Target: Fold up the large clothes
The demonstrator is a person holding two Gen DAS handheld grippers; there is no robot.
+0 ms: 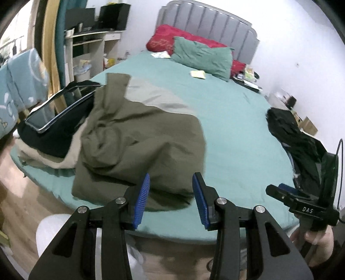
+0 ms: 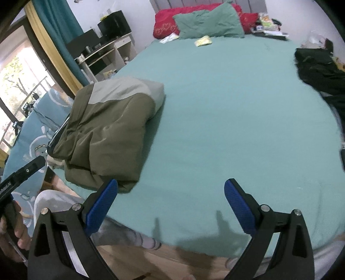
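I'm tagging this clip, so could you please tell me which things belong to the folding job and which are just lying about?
Job: olive jacket, black garment, left claw, right claw.

Lying about: green pillow, red pillow, tablet, yellow packet.

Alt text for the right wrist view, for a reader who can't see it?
The open right gripper, holding nothing, hangs over the near edge of a teal bed. A folded olive and grey jacket lies at left, dark clothes at far right, pillows by the headboard.

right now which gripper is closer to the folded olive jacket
Left. The left gripper hangs just above the olive jacket's near edge; the right gripper is off to its side over bare sheet.
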